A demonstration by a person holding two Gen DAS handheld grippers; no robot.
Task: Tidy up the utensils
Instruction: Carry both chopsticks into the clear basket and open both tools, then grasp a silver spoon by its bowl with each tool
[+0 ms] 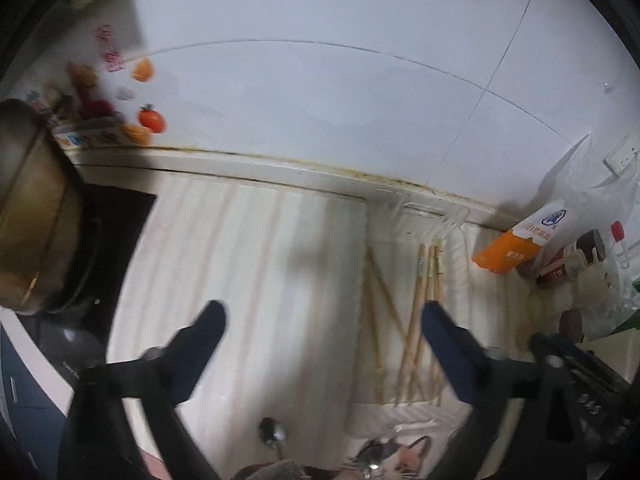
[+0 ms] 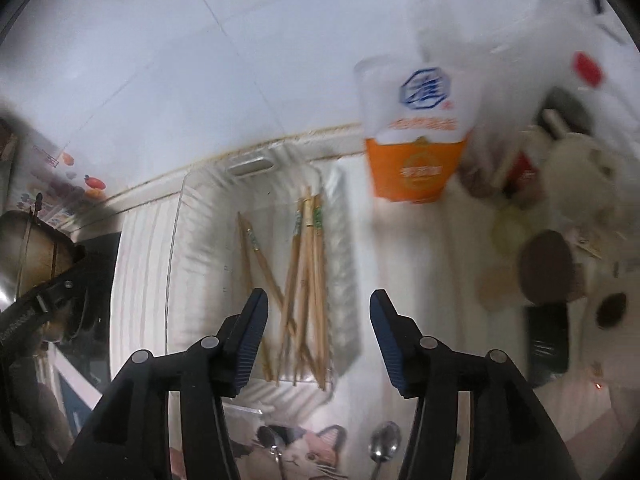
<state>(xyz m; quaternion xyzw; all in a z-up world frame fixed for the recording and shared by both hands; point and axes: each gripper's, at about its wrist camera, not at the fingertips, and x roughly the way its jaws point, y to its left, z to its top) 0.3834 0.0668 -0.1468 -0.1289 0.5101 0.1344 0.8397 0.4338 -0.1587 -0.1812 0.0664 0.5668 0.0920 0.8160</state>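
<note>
On the white, pink-striped cloth covering the counter (image 2: pixel 140 240) sits a clear plastic tray (image 2: pixel 340 208), shallow and rectangular with rounded corners and a moulded handle at its far end against the wall. Inside it lie the wooden chopsticks (image 2: pixel 308 264), slender pale-brown sticks, some with green printed bands near the top; most run lengthwise in a loose bundle, two lie crossed to their left. Near edge of both views: metal spoons (image 2: pixel 384 446), shiny oval bowls, resting outside the tray on a cat-print cloth (image 2: pixel 308 452). Orange-and-white carton (image 2: pixel 416 148) stands right of the tray; past it blurred clutter of jars and plastic bags. Glossy white tiled wall behind; dull brass-coloured pot (image 1: pixel 28 208) on a black stove at left. Left gripper (image 1: pixel 324 316) hovers above the cloth just left of the tray, blue-padded jaws spread wide, nothing between them. Right gripper (image 2: pixel 318 306) hovers over the tray's near end, jaws likewise wide apart, holding nothing.
</note>
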